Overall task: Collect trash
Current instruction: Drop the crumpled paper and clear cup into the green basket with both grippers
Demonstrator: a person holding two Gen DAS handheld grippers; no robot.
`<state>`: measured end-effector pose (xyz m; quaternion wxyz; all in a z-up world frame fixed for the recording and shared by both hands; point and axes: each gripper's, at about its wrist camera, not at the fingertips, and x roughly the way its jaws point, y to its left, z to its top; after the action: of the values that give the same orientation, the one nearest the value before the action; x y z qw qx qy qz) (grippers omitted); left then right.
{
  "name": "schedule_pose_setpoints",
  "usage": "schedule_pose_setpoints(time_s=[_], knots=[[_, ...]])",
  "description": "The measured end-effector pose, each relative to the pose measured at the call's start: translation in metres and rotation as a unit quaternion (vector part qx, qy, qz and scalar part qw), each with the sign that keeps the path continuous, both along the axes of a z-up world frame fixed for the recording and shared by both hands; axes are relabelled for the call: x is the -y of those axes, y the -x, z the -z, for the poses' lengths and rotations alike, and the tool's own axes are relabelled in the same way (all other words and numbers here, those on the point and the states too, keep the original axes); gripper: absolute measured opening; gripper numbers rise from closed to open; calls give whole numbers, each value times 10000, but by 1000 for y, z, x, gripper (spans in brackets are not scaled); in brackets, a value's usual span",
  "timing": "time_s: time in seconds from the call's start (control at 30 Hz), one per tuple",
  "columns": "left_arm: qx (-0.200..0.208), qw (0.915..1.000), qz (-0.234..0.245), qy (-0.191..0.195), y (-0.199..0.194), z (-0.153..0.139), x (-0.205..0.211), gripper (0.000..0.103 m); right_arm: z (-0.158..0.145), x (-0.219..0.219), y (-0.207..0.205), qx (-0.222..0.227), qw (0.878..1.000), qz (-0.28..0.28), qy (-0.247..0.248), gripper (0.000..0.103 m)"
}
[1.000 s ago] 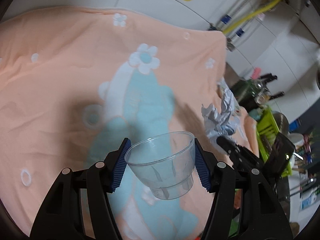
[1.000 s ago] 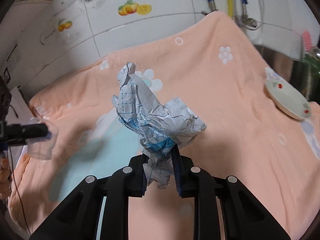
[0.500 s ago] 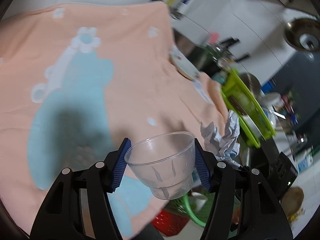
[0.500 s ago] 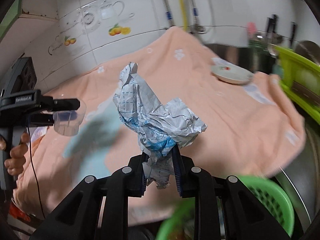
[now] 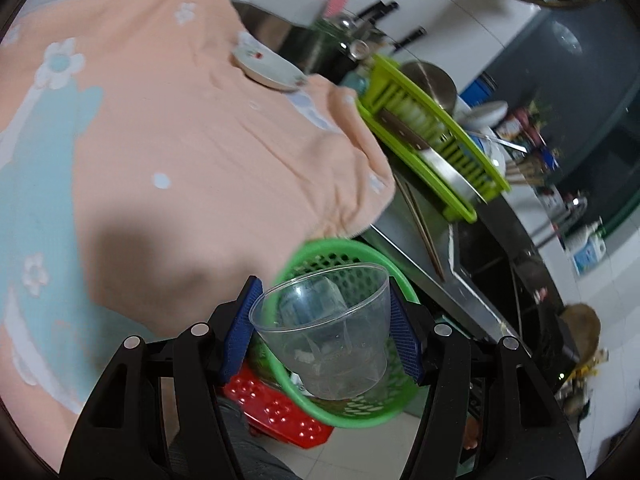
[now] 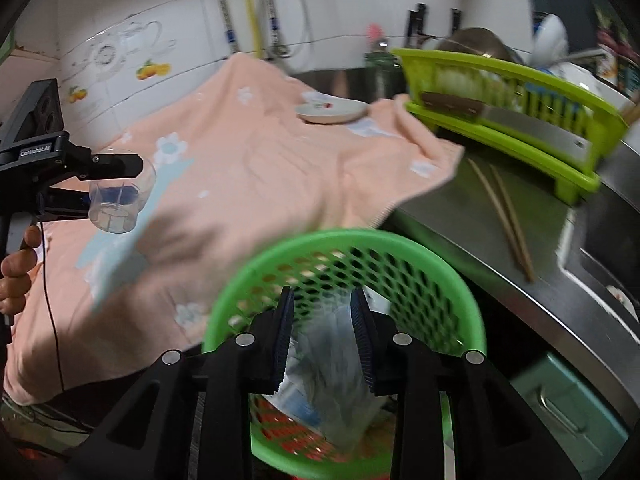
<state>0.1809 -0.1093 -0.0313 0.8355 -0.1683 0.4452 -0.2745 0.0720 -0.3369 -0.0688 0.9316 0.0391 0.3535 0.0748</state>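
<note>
In the left wrist view my left gripper (image 5: 323, 285) is shut on a clear plastic cup (image 5: 324, 344), held upright over the rim of a green mesh basket (image 5: 320, 246). The right wrist view shows that same cup (image 6: 120, 200) at the far left, over the towel's edge. My right gripper (image 6: 322, 296) hangs above the green basket (image 6: 344, 240) and its jaws are opening. The crumpled white-and-blue paper (image 6: 336, 364) is a blur between and below the blue pads, dropping into the basket. The pads no longer press on it.
A peach towel (image 5: 180, 128) covers the counter, with a white plate (image 6: 330, 112) at its far edge. A lime dish rack (image 6: 512, 120) and two chopsticks (image 6: 504, 220) lie on the steel counter to the right. A red stool (image 5: 280, 412) stands under the basket.
Both grippers swung right, from over the towel to over the green basket. The right jaws parted and the paper wad slipped down out of them. The cup stays gripped.
</note>
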Motion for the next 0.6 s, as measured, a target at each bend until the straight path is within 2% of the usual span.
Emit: schedule_pose_setpoints(time_s=[0.17,0.3,0.6], knots=[[-47,9997,202,-89,3,6,18,61,9,20,15,-50,9995,288,-149,35],[-107,9993,334,-151,3,11,31,61,9,27,23,-15,9986,437,-284,48],[-191,9973,616,-346,5,23,61,63,1,33,39,198,9978,553,-313,65]])
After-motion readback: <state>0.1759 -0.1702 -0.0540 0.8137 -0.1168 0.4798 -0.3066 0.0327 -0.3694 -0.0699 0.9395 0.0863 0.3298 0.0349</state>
